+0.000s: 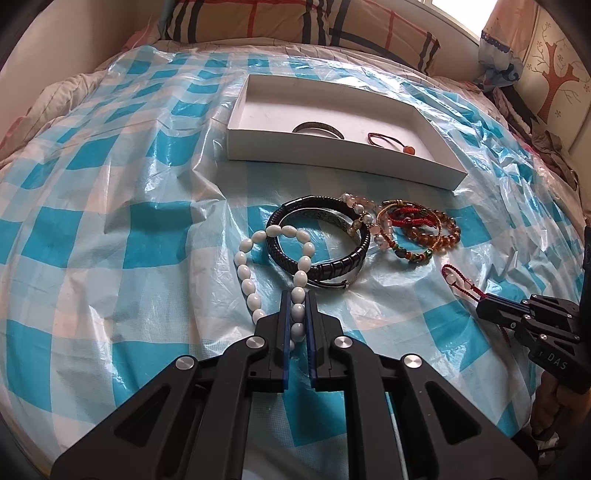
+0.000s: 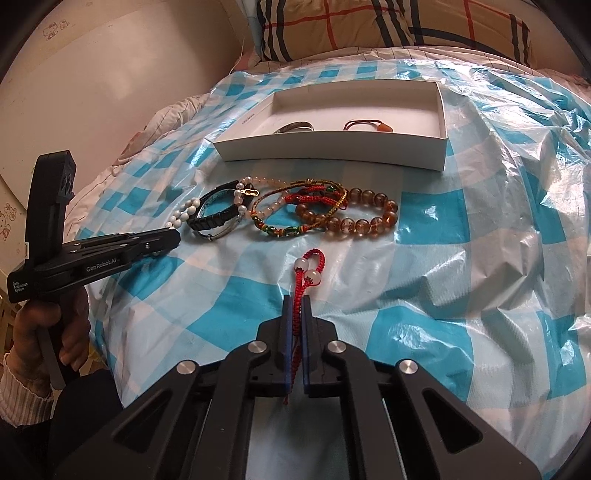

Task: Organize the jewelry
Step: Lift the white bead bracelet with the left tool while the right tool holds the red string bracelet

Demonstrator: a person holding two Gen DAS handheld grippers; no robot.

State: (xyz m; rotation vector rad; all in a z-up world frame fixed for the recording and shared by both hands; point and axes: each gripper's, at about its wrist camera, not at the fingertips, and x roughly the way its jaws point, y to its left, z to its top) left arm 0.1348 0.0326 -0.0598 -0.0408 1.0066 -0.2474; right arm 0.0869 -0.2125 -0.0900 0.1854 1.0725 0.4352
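My left gripper (image 1: 297, 295) is shut on a white bead bracelet (image 1: 251, 258) whose loop lies on the bed cover against a black braided bracelet (image 1: 325, 266) and a silver bangle (image 1: 325, 218). My right gripper (image 2: 296, 300) is shut on a red cord bracelet (image 2: 308, 271) with two pale beads. In the right wrist view the left gripper (image 2: 173, 236) comes in from the left, next to the jewelry pile. A white shallow box (image 1: 332, 155) further back holds a silver bangle (image 1: 317, 129) and a dark cord with an orange bead (image 1: 388, 142).
Amber bead bracelet (image 2: 369, 218), pale bead strand (image 2: 258, 184) and red and gold cord bracelets (image 2: 310, 199) lie piled between the grippers and the box (image 2: 332, 147). A blue-checked plastic sheet (image 2: 461, 258) covers the bed. Plaid pillows (image 2: 369, 26) sit behind; a hand (image 2: 70, 325) holds the left gripper.
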